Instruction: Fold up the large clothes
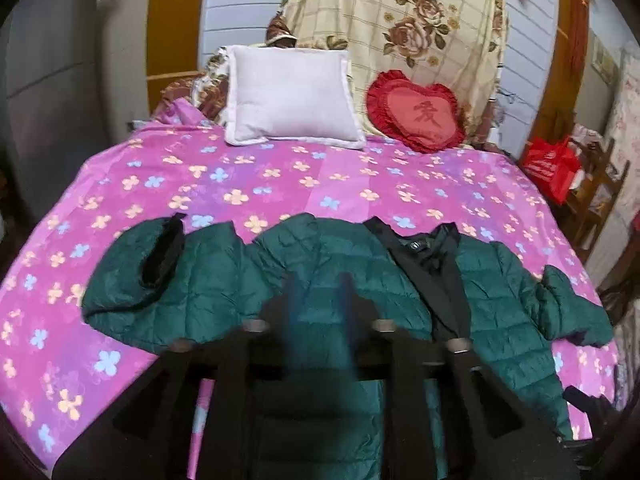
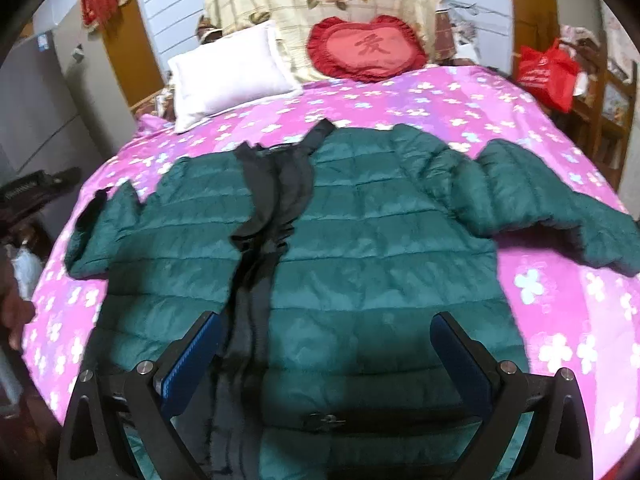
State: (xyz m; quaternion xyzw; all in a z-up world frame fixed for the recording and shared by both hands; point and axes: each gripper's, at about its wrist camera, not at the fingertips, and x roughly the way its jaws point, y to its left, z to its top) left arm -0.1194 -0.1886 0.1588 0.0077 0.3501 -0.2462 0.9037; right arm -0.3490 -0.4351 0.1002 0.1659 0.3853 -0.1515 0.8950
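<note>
A dark green quilted puffer jacket [image 1: 224, 280] [image 2: 380, 232] with a black lining and front placket [image 2: 272, 216] lies spread face up on the pink flowered bedspread [image 1: 280, 176] [image 2: 440, 100], sleeves out to both sides. My left gripper [image 1: 320, 300] hovers over the jacket's left front panel with its blurred blue fingers close together; nothing shows between them. My right gripper [image 2: 324, 336] is open wide above the jacket's lower hem, its blue pads [image 2: 200, 356] on either side of the right front panel, holding nothing.
A white pillow [image 1: 292, 96] [image 2: 228, 72] and a red heart cushion [image 1: 416, 112] [image 2: 368, 48] lie at the head of the bed against a floral quilt [image 1: 400, 20]. A red bag [image 1: 548, 168] [image 2: 548, 72] sits on a wooden chair right of the bed. A grey cabinet [image 2: 40, 112] stands left.
</note>
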